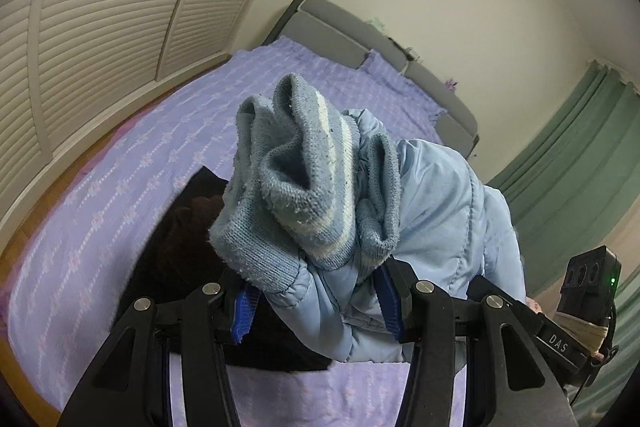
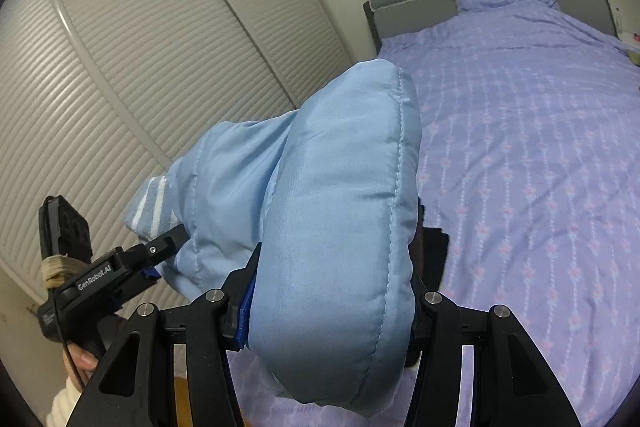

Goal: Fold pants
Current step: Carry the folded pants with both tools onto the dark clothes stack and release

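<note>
The puffy blue pants (image 2: 336, 235) hang in the air between both grippers, above the purple bed (image 2: 520, 155). The left gripper (image 1: 316, 311) pinches the knit cuff end; the right gripper (image 2: 332, 311) pinches the padded end.

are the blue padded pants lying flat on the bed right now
No, both the left gripper and right gripper clamp the light blue padded pants, bunched and lifted above the purple bed cover.
</note>
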A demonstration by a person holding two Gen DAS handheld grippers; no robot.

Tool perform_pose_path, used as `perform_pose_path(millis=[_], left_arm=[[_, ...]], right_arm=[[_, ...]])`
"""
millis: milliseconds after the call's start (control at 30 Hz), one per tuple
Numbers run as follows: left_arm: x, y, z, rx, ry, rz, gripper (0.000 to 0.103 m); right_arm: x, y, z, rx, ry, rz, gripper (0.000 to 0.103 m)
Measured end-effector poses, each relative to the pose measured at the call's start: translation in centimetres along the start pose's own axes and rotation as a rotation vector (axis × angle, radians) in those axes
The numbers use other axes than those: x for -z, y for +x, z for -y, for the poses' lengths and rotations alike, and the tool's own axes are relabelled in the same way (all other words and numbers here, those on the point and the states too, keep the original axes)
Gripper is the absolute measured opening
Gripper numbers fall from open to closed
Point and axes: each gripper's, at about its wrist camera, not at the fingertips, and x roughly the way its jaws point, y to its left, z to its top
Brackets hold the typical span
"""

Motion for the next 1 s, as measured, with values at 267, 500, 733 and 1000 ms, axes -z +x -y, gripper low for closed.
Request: perform_pose_path(millis=[267,500,733,1000], left_arm=[[-1.8,6.5,-5.6,-0.041,-0.041,-0.098,0.050],[-0.4,11.7,-8.6,-0.060,-0.061,-0.209,0.053],[0.4,13.4,-10.3,-0.078,-0.073,-0.261,0.068],[0.2,12.0,-9.4,-0.226,0.020,-0.259,0.087]], right_arm=[[-0.9,8.6,0.9,0.016,0.035,-0.116,0.053],[1.1,12.5,3.5,0.066,0.075,-0.202,0.055],[1.3,12.5,3.6,0.164,-0.002,-0.189,0.077],[1.2,12.4,3.5,0.155,0.023,-0.243,0.084]])
